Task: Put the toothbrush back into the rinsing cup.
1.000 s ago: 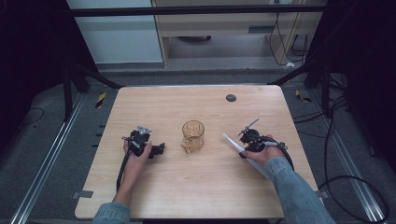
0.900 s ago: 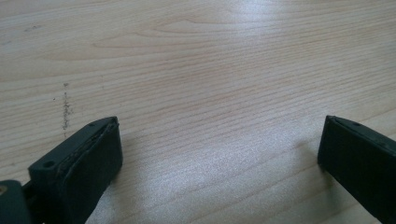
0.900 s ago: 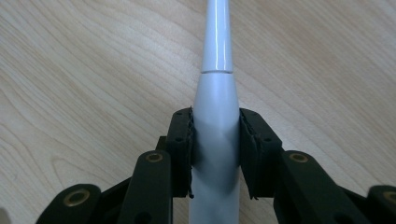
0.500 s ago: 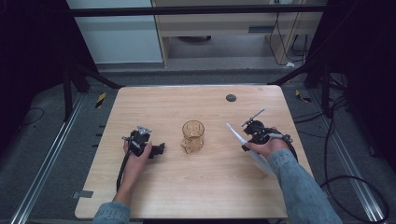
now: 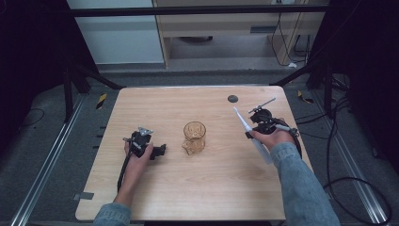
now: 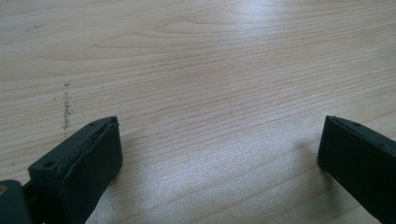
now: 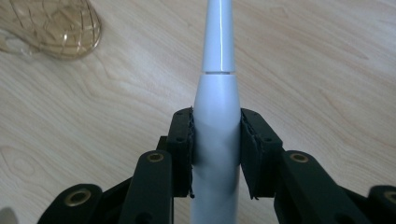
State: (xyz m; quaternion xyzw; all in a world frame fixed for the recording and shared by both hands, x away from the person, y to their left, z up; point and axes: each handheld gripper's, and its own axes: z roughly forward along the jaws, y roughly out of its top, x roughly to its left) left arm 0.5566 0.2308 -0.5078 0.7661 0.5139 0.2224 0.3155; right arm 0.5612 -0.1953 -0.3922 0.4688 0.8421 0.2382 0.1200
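An amber glass cup (image 5: pixel 194 136) stands upright at the middle of the wooden table (image 5: pixel 211 188); it lies at the top left of the right gripper view (image 7: pixel 51 28). My right gripper (image 5: pixel 250 133) is at the table's right side, raised off the wood and shut on a long white tapered wand (image 5: pixel 239 118), with both pads pressed on its thick body (image 7: pixel 219 46). The wand's thin end points away from the hand. Left of the cup my left gripper (image 5: pixel 160 150) rests on the table, open, with bare wood between its jaws (image 6: pixel 219 149).
A small black round disc (image 5: pixel 232 98) sits on the table near its far right edge. Metal frame rails and cables (image 5: pixel 348 179) run along the floor on the right. A pale cabinet (image 5: pixel 211 28) stands beyond the table.
My right hand has risen from the table with the white wand and shifted towards the far edge. The left gripper and the cup have stayed put.
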